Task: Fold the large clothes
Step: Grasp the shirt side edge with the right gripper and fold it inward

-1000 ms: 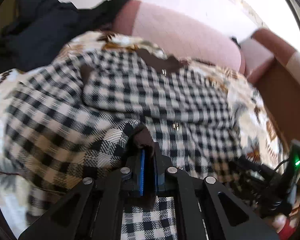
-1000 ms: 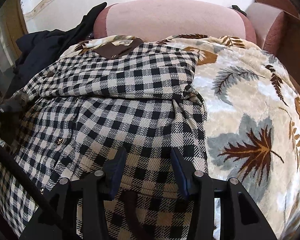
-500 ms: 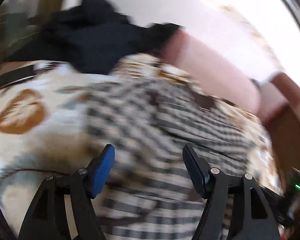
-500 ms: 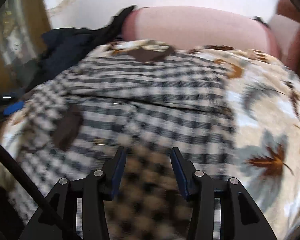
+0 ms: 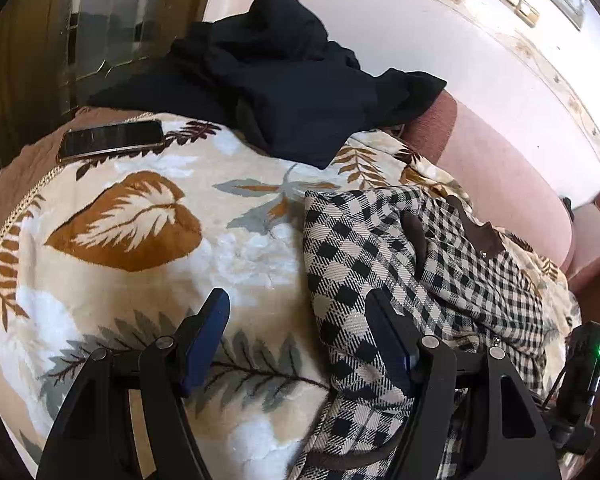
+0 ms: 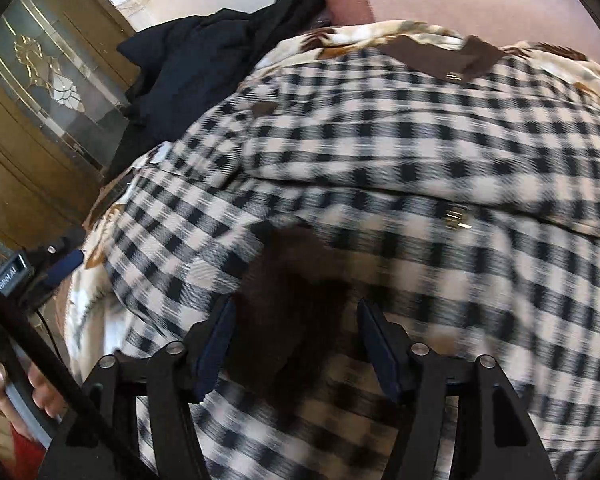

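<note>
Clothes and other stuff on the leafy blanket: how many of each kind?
Checked clothes: 1, the checked shirt
Dark clothes: 1 heap, the dark pile; pieces inside cannot be told apart
Phones: 1, the phone
Total: 3

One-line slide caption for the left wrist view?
Open left gripper hovers over the leaf-print blanket at the edge of the folded checked garment, phone and dark clothes beyond.

Left claw (image 5: 298, 344) released the checked shirt (image 5: 384, 280) and opened.
</note>
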{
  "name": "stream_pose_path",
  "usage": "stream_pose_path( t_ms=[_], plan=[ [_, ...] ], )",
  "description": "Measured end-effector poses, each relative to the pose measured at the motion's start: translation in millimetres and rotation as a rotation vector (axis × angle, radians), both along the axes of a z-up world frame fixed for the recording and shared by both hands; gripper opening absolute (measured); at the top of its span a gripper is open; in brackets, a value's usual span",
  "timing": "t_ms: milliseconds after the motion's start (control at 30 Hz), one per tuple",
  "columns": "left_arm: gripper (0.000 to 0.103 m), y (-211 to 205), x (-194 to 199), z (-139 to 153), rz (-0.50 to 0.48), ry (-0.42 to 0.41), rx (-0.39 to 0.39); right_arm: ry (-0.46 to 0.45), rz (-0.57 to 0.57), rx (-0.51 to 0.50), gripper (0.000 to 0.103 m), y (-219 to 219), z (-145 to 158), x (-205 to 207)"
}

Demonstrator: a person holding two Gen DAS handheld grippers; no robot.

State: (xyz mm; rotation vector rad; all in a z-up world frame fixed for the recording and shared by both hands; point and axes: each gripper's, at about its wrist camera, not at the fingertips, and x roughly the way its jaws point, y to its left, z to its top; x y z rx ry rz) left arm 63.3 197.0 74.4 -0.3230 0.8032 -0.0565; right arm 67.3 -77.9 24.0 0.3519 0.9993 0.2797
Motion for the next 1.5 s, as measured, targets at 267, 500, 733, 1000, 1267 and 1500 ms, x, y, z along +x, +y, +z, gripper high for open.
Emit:
stream_pose_path(
  t_ms=[267,500,733,1000,1267,1500],
  plan=[
    [0.069,-10.8,10.3,-5.7,0.021,0.012,0.05,-0.083,0.025,-0.1,0.008,17.4,42.1,10.2],
    [0.069,-22.9,20.2,-8.7,0.013,0.027,0.029,-0.203,-0.139,-0.15,0.007,-50.7,110.6,15.8],
    [0.069,-49.6,32.5,-16.0,-0.038,0.044,0.076,-0.111,-0.419,-0.298,0.007,-168.3,102.1,21.0],
    [0.069,-80.8,44.9,-22.2,-0.097,0.052,0.141,0.05,-0.622,-0.391,0.028,-245.5,59.1,14.5],
    [0.069,-95.6,64.0,-42.2,-0.107,0.122,0.21,-0.059,-0.362,-0.334,0.046,-173.2,99.3,40.1],
    [0.007,-99.6,70.9,-54.9,-0.201,0.24,0.186,-0.062,0.07,-0.367,0.055,-13.4,97.4,117.2]
  ],
)
